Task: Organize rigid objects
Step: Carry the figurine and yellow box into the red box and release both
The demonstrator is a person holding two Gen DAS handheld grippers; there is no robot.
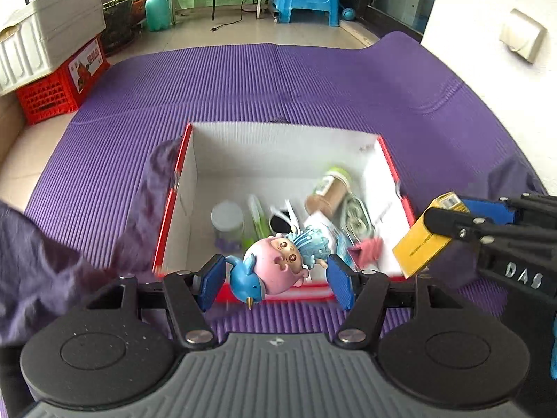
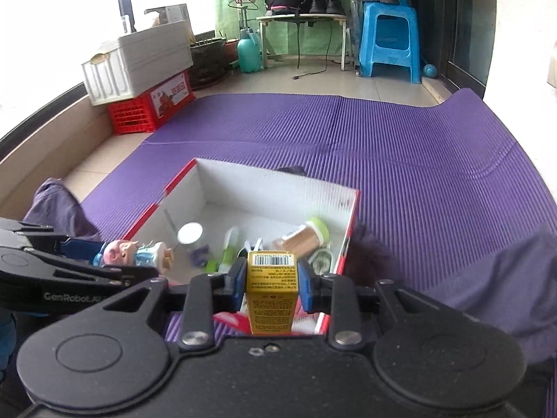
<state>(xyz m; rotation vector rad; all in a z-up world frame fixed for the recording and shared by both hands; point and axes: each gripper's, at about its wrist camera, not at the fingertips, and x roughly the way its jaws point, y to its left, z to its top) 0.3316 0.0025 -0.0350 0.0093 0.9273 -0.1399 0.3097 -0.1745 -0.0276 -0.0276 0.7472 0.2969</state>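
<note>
A red-edged white cardboard box (image 1: pixel 195 188) (image 2: pixel 222 188) lies on the purple mat and holds several small items. My left gripper (image 1: pixel 275 278) is shut on a pink and blue toy figurine (image 1: pixel 278 264) at the box's near edge; the figurine also shows in the right wrist view (image 2: pixel 135 252). My right gripper (image 2: pixel 271 278) is shut on a yellow carton (image 2: pixel 271 292) above the box's near right corner; the carton also shows in the left wrist view (image 1: pixel 421 240).
Inside the box lie a brown jar with a green lid (image 1: pixel 330 191), a clear jar (image 1: pixel 228 223), sunglasses (image 1: pixel 282 219) and a green tube. Dark purple cloth (image 1: pixel 52 254) lies left and right of the box. A red crate (image 2: pixel 149 104) and a blue stool (image 2: pixel 390 45) stand beyond the mat.
</note>
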